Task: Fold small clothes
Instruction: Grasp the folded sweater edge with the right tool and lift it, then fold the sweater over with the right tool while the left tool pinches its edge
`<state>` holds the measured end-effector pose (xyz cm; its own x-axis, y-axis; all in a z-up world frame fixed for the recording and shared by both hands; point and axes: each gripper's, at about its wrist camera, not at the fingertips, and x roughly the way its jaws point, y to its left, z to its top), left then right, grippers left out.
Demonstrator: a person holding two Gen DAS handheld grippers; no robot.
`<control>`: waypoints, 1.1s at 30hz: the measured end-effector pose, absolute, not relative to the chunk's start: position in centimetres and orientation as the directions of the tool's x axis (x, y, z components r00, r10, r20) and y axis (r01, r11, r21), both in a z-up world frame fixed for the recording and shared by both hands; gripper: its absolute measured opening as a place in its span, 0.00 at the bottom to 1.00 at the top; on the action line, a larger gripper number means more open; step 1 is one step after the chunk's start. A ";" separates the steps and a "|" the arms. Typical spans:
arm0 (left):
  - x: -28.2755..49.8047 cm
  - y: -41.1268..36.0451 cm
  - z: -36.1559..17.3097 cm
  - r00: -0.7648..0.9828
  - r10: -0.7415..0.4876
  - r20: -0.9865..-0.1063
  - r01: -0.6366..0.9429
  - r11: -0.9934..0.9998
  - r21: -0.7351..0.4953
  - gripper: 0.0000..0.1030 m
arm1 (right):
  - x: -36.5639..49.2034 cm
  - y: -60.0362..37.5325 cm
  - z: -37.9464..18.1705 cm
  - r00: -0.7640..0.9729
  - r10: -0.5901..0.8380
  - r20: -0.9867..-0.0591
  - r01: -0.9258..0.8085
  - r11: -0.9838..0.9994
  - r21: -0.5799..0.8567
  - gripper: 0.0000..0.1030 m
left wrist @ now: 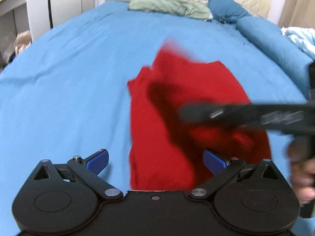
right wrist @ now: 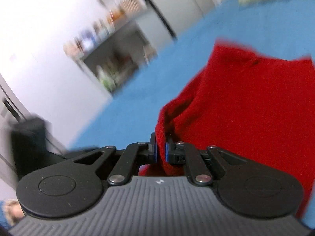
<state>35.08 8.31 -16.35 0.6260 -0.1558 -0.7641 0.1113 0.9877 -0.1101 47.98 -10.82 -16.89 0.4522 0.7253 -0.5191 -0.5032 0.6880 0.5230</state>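
A small red garment (left wrist: 177,106) lies partly lifted on the blue bed sheet (left wrist: 69,78). My left gripper (left wrist: 156,162) is open, its blue pads (left wrist: 98,160) spread wide just above the garment's near edge, holding nothing. My right gripper (right wrist: 161,149) is shut on a fold of the red garment (right wrist: 246,108) and holds it above the sheet; the view is blurred. The right gripper also shows in the left wrist view (left wrist: 246,116) as a blurred black bar crossing over the garment from the right.
At the head of the bed lie a green folded cloth (left wrist: 169,5), a dark blue pillow (left wrist: 224,7) and a blue bolster (left wrist: 271,43). A white desk (left wrist: 17,5) stands to the left. Shelves and a white wall (right wrist: 49,68) show in the right wrist view.
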 end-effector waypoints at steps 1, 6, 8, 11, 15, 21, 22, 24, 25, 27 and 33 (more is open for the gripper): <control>34.9 8.4 -17.0 0.612 -0.151 -0.776 0.110 0.988 -0.106 1.00 | 48.3 -9.9 -18.2 0.432 0.710 -0.555 -0.495 0.702 0.513 0.22; 33.8 8.8 -17.5 0.639 -0.197 -0.743 0.132 0.980 -0.146 0.98 | 48.3 -9.9 -19.1 0.430 0.722 -0.542 -0.485 0.691 0.535 0.47; 33.3 8.9 -16.8 0.667 -0.225 -0.710 0.154 0.974 -0.164 0.95 | 47.9 -11.1 -17.9 0.465 0.727 -0.505 -0.481 0.687 0.545 0.73; 32.2 8.4 -15.4 0.705 -0.258 -0.661 0.191 0.966 -0.173 0.93 | 46.9 -14.7 -15.1 0.558 0.705 -0.438 -0.464 0.703 0.539 0.76; 32.1 8.0 -15.2 0.704 -0.305 -0.642 0.210 0.952 -0.223 0.86 | 43.9 -18.9 -13.9 0.674 0.596 -0.437 -0.391 0.789 0.473 0.81; 33.1 8.2 -15.6 0.707 -0.302 -0.640 0.140 0.946 -0.292 0.59 | 39.5 -18.9 -16.6 0.722 0.454 -0.522 -0.317 0.888 0.334 0.83; 33.2 8.2 -15.5 0.711 -0.299 -0.636 0.131 0.945 -0.299 0.57 | 38.8 -18.8 -17.1 0.727 0.426 -0.538 -0.309 0.903 0.298 0.84; 33.6 8.3 -15.0 0.718 -0.285 -0.635 0.119 0.949 -0.292 0.50 | 37.9 -18.0 -18.7 0.722 0.385 -0.575 -0.299 0.923 0.243 0.85; 33.9 8.2 -15.0 0.714 -0.281 -0.641 0.117 0.951 -0.287 0.39 | 37.5 -17.6 -19.7 0.716 0.370 -0.591 -0.289 0.929 0.232 0.85; 34.6 8.1 -15.3 0.692 -0.273 -0.668 0.108 0.954 -0.278 0.15 | 37.2 -17.2 -21.3 0.709 0.360 -0.606 -0.274 0.933 0.234 0.85; 34.1 8.5 -13.7 0.716 -0.289 -0.635 0.118 0.947 -0.298 0.07 | 36.7 -16.6 -22.8 0.745 0.307 -0.593 -0.230 0.952 0.204 0.88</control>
